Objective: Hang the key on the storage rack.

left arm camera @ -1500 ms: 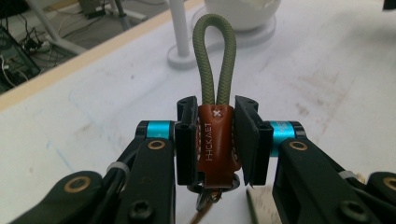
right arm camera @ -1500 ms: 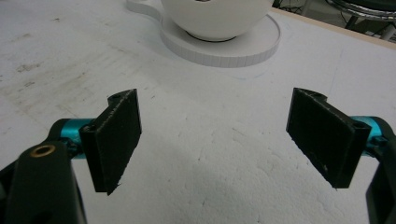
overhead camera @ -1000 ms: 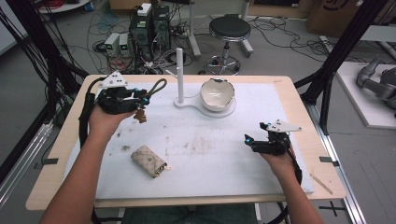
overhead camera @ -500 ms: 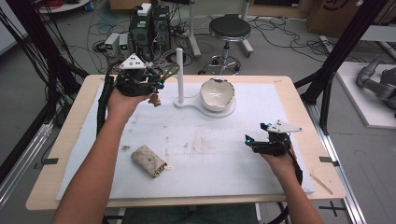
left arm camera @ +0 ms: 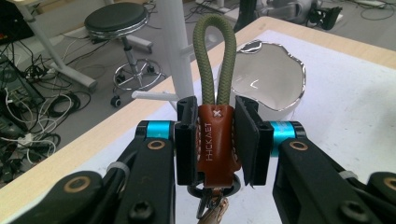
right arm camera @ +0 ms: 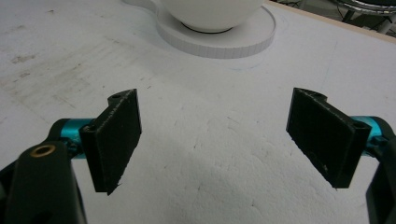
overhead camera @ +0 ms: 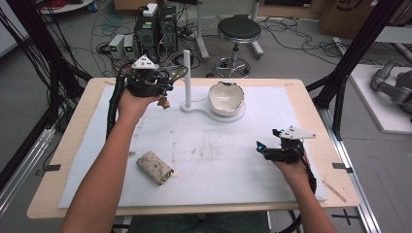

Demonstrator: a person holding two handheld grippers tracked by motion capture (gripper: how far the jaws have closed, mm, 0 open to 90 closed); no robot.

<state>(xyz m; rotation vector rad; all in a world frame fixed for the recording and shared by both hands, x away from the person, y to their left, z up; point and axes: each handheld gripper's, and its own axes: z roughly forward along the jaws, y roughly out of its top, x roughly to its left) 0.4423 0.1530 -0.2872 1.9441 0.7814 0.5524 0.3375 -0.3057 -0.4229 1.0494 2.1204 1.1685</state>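
Left gripper view: the left gripper (left arm camera: 216,140) is clamped on the brown leather tab of a keychain (left arm camera: 215,135), its two black jaws pressing the tab from either side. The grip sits low on the leather, so the olive cord loop (left arm camera: 215,56) stands free and upright above the jaws, open toward the white post (left arm camera: 177,46) just behind it; this hold appears chosen so that the loop can be slipped over the short peg (left arm camera: 154,95) jutting from that post. A metal ring and clasp hang below the tab, cut off by the lower edge. Beyond the post stands a white bowl (left arm camera: 275,79) with an irregular silvered rim.

High view: the left gripper (overhead camera: 167,87) is raised near the post (overhead camera: 187,77), loop leading, keychain off the table. The right gripper (overhead camera: 265,148) rests low over the white mat (overhead camera: 204,145), well apart from the work; in the right gripper view its jaws stand wide apart around nothing, probably waiting. A small quilted pouch (overhead camera: 154,167) lies on the mat near the person's left forearm. Whether the loop already touches the peg cannot be told.
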